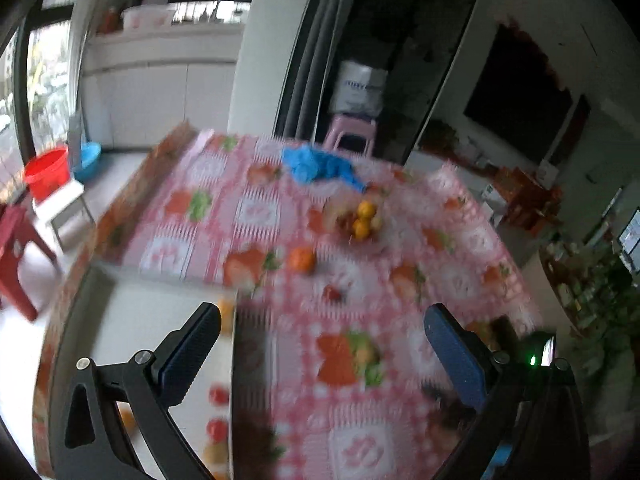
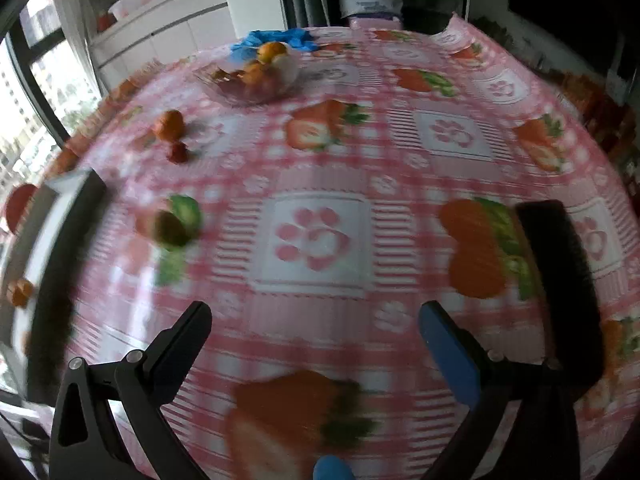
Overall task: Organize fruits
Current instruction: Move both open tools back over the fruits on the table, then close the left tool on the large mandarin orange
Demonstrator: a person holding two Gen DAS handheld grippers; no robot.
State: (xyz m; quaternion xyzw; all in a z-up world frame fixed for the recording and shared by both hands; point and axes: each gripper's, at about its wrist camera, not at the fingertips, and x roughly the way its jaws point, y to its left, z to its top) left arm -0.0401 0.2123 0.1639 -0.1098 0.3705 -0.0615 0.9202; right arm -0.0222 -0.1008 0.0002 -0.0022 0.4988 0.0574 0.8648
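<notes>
Pink squares and printed strawberries covered the tablecloth (image 1: 256, 208) in the left wrist view. The left gripper (image 1: 322, 326) hung above it with its two fingers spread wide and nothing between them. Past it sat an orange (image 1: 302, 259) alone on the cloth, with a small red fruit (image 1: 334, 294) a little nearer. Farther back, a clear dish (image 1: 360, 224) held a pile of yellow and orange fruit. A blue cloth (image 1: 316, 164) lay bunched behind the dish. A white tray (image 1: 160, 312) with a few small fruits in it sat under the left finger. The picture was blurry.

From the right wrist view, the right gripper (image 2: 316, 318) was spread wide too, and it held nothing. The dish (image 2: 256, 80) was far back on the left, full of fruit. The orange (image 2: 170, 125) and the red fruit (image 2: 179, 152) lay close together, apart from the dish. A dark round fruit (image 2: 172, 227) lay nearer, left of the gripper.
</notes>
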